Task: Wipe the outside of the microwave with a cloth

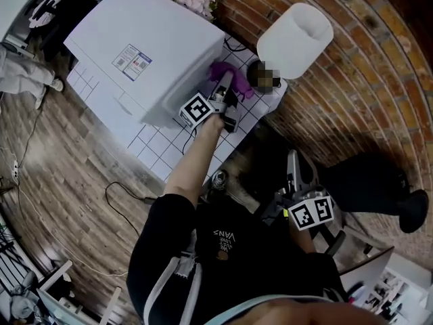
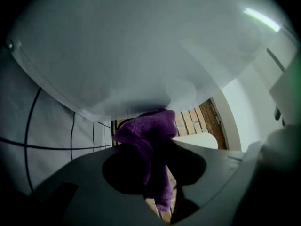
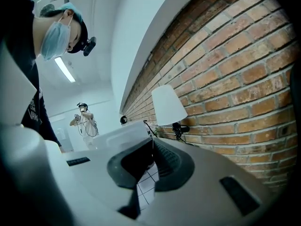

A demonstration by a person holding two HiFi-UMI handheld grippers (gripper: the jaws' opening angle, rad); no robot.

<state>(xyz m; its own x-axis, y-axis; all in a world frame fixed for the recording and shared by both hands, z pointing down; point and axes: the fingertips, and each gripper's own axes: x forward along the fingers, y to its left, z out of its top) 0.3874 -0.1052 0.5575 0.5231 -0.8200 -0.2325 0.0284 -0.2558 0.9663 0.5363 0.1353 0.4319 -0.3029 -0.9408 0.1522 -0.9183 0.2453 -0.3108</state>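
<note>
At far left, a boxy white microwave (image 1: 145, 42) on a white grid-tiled desk (image 1: 154, 156), with a printed sticker (image 1: 132, 61) on its top. Against its right-hand side wall, near the rear corner, the left tool (image 1: 228, 80), pinching a crumpled purple terry cloth (image 1: 218, 69), the wad bunched ahead of the tips and touching the white wall, a loose tail hanging below. Judged as mid-wipe on that side panel. To do it well: press through the wad, not the bare tips, so only fabric meets the casing. Grip firmly enough that drag cannot pull the cloth free. Sweep in long overlapping passes from the top edge down to the desk, then go on to the top and front. Mind the loose tail near the thin black cable (image 1: 235, 45) and the white-shaded lamp (image 1: 294, 39) just to the right by the red brick wall (image 1: 358, 80): easy to snag or knock. Further right and low, close to the body, the right tool (image 1: 306, 212), jaws pressed together on nothing, well apart from the work, free to brace the microwave if sliding starts.
</note>
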